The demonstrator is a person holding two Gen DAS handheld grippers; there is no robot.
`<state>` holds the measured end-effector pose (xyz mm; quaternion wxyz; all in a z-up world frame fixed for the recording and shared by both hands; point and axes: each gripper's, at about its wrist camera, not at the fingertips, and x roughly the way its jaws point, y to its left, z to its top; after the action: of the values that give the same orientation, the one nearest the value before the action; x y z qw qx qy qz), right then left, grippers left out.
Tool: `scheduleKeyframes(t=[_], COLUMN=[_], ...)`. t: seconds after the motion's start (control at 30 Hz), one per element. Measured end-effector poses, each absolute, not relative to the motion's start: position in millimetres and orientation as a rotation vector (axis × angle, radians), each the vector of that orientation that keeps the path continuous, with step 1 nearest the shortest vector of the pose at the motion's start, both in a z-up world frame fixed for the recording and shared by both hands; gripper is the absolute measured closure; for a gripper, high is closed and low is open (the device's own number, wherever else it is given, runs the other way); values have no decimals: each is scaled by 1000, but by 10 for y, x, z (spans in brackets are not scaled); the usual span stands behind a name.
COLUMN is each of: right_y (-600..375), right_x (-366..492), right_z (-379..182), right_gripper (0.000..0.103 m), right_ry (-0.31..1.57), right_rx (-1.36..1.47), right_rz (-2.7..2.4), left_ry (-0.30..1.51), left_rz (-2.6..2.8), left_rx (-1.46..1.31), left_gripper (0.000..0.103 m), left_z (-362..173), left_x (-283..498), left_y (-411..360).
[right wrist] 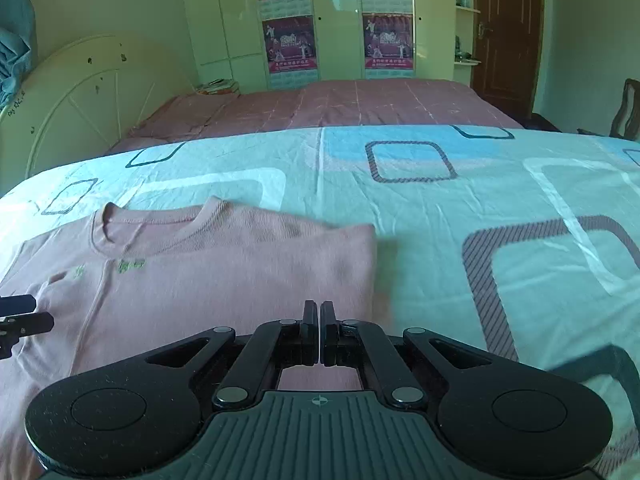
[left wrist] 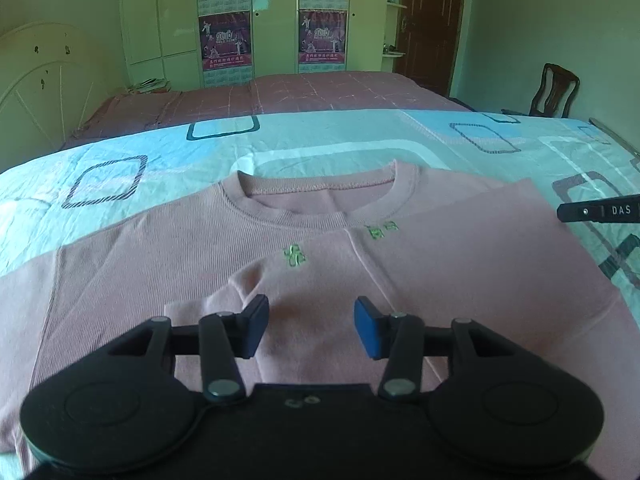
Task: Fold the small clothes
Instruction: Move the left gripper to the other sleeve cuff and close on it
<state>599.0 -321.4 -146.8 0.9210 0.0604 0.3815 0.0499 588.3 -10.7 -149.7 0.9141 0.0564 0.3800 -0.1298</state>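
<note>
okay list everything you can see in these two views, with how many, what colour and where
sweatshirt: one, pink, partly folded on the near bedspread
bedspread: one, light blue with square outlines, near bed
far bed cover: one, dusty pink checked
headboard: one, cream, left
wardrobe: one, pale, back wall
calendar posters: four, magenta, on wardrobe doors
door: one, brown, right
chair: one, dark wood, right
left tool: one, black, blue pads, open above sweatshirt
right tool: one, black, shut
</note>
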Motion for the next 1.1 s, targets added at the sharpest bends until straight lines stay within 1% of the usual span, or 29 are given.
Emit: scheduleKeyframes(t=[0.07, 0.1, 0.13, 0.2, 0.27, 0.37, 0.4, 0.43, 0.47, 0.5, 0.53, 0.57, 0.6, 0.63, 0.67, 0.7, 0.77, 0.8, 0.83, 0.93, 1.0, 1.1], right_y=[-3258, -3305, -3365, -3405, -3405, -3389, -3395, -3387, -3393, -3370, -3312, -3284, -3274, -3261, -3247, -3228, -3138, -3076, -3034, -3129, -3170, -3141], right_x=[6289, 6434, 6484, 6559, 6496, 6138, 5958, 5812, 5627, 5495, 5427, 5405, 5356, 5303, 5244, 5178, 5077, 5074, 5108, 5072, 4981, 4848], right_z=[-1629, -1752, -1771, -1729, -1639, -1520, -1488, -1478, -1483, -1523, -1613, -1705, -1732, -1689, -1628, -1568, -1540, -1590, -1694, -1580, -1438, -1296], right_gripper=[103, 103, 103, 103, 103, 103, 95, 81, 35, 15, 15, 21, 25, 26, 36, 40, 40, 40, 40, 40, 40, 39], right_ry=[827, 876, 847, 870, 873, 855, 848, 836, 812, 805, 846, 884, 874, 847, 815, 783, 753, 787, 863, 856, 799, 791], right_rx=[122, 122, 157, 149, 134, 111, 121, 125, 124, 112, 85, 78, 87, 85, 88, 91, 50, 11, -16, 56, 71, 107], right_rz=[57, 18, 21, 24, 32, 78, 100, 109, 120, 140, 154, 148, 140, 125, 110, 100, 111, 119, 127, 83, 51, 8], left_ry=[866, 852, 850, 843, 816, 785, 785, 789, 812, 859, 821, 814, 826, 829, 812, 795, 870, 864, 858, 819, 770, 740], left_rz=[-264, -266, -261, -250, -257, -250, -247, -247, -245, -232, -224, -211, -193, -175, -164, -165, -157, -168, -173, -174, -146, -79], left_rx=[118, 139, 169, 190, 173, 143, 123, 106, 109, 134, 153, 182, 193, 183, 158, 129, 132, 138, 141, 120, 96, 18], left_gripper=[56, 53, 51, 53, 53, 53, 53, 52, 52, 51, 51, 51, 51, 50, 49, 47, 46, 46, 46, 46, 46, 46], left_z=[-1648, -1678, -1674, -1633, -1553, -1452, -1443, -1461, -1530, -1644, -1680, -1671, -1625, -1566, -1506, -1475, -1572, -1615, -1608, -1464, -1373, -1287], left_x=[6083, 6101, 6111, 6095, 5979, 5653, 5530, 5433, 5362, 5340, 5287, 5277, 5293, 5305, 5290, 5271, 5330, 5323, 5311, 5215, 5134, 5034], left_y=[-157, -190, -238, -285, -284, -263, -243, -237, -246, -282, -310, -360, -400, -415, -406, -387, -378, -370, -361, -256, -51, 509])
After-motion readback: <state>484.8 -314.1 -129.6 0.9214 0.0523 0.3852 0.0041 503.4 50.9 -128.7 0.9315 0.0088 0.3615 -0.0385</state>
